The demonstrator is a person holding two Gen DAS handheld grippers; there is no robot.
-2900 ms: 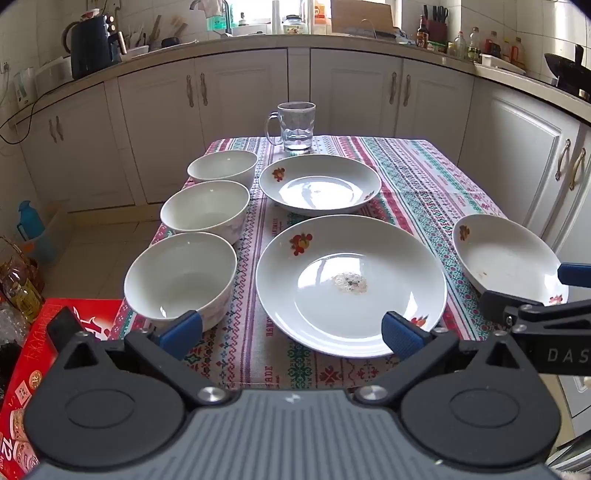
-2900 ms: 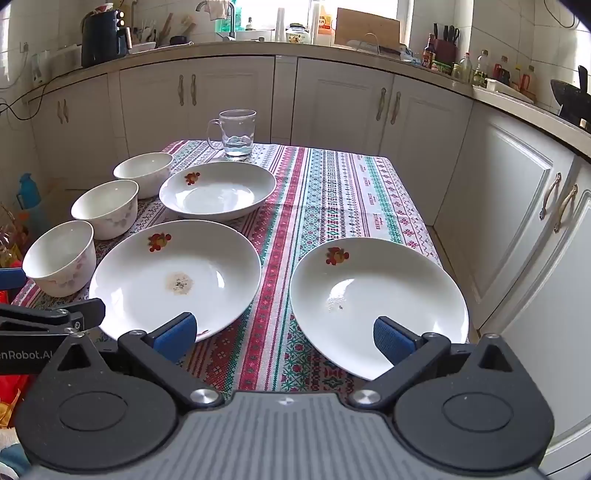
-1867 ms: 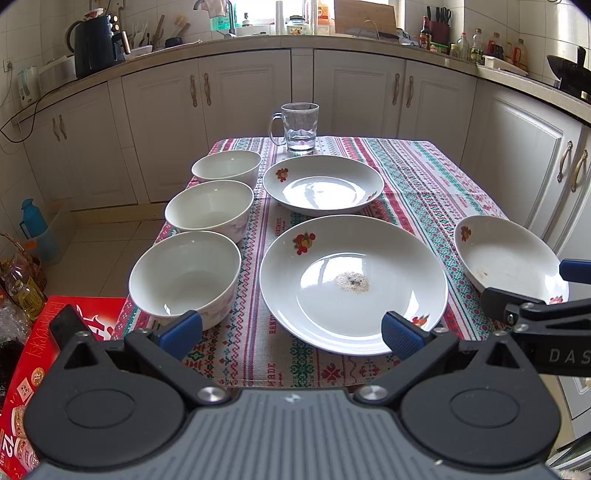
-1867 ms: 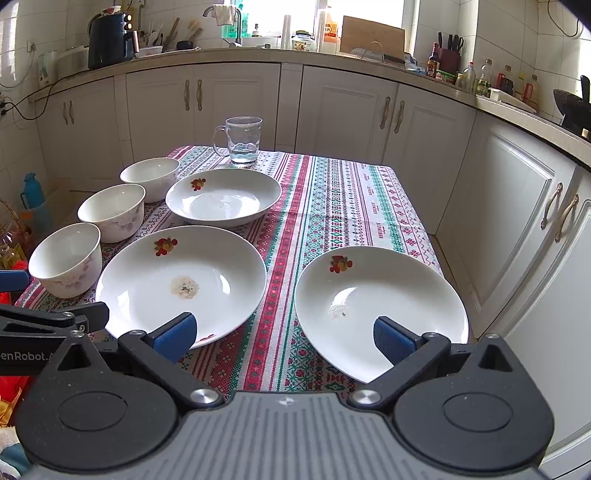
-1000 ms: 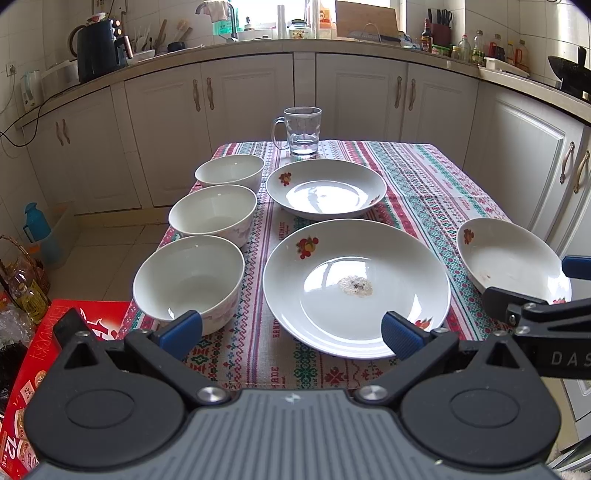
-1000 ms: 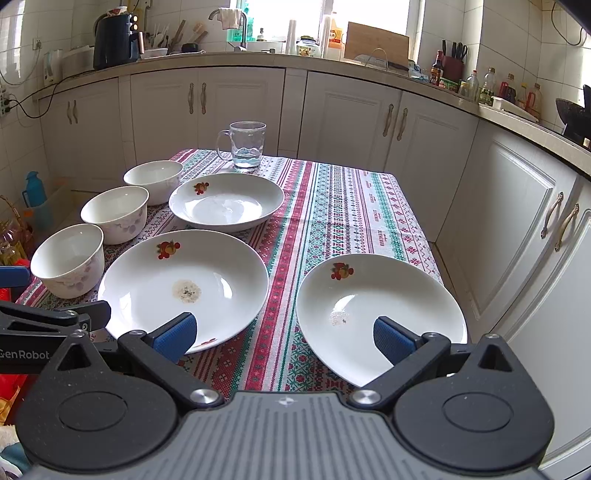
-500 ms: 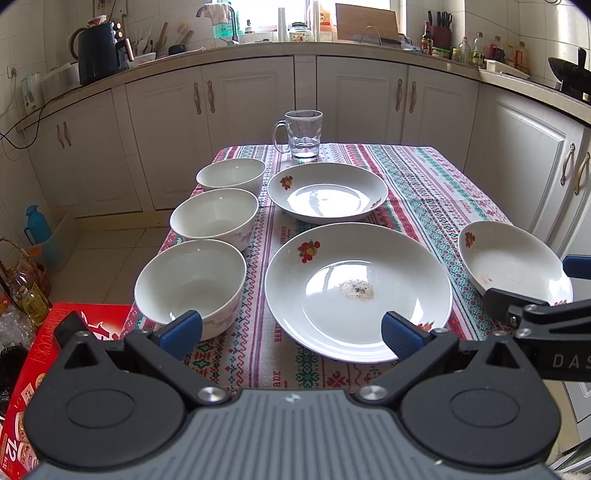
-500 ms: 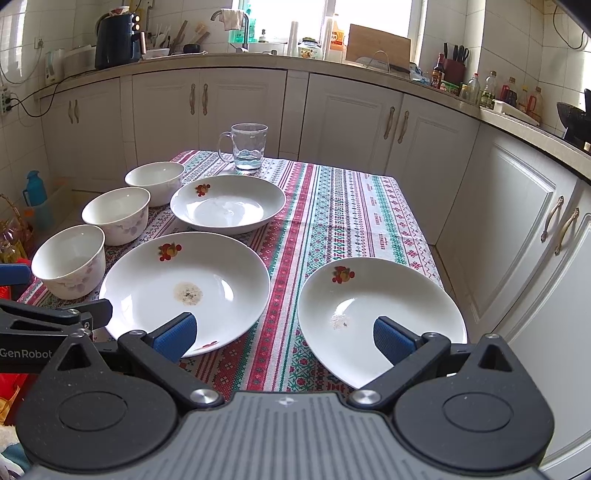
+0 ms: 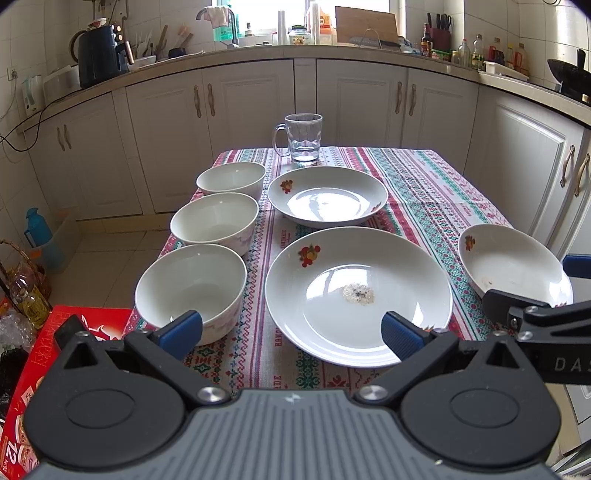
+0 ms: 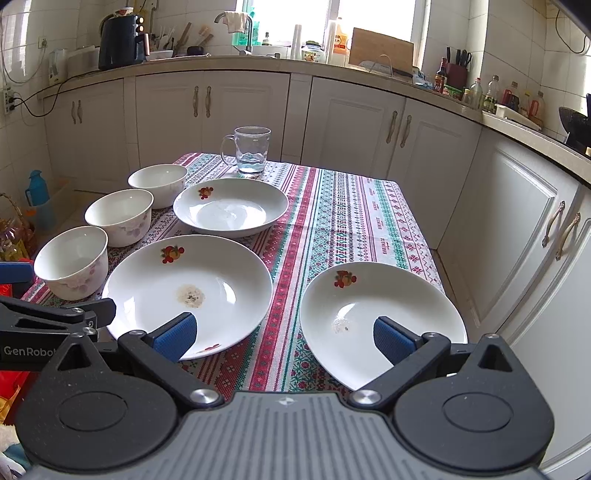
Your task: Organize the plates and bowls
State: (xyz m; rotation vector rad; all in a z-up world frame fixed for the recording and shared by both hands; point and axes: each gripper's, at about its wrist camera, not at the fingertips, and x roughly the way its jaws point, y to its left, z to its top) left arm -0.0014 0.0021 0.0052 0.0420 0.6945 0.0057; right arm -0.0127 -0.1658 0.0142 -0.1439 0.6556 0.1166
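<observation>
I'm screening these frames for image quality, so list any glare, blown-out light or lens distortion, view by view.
Left wrist view: the window is blown out, window glare sits on the large plate, and the fisheye bows the countertop. Right wrist view: the window is again overexposed, the far plate shows only soft sheen, and the cabinets curve.
</observation>
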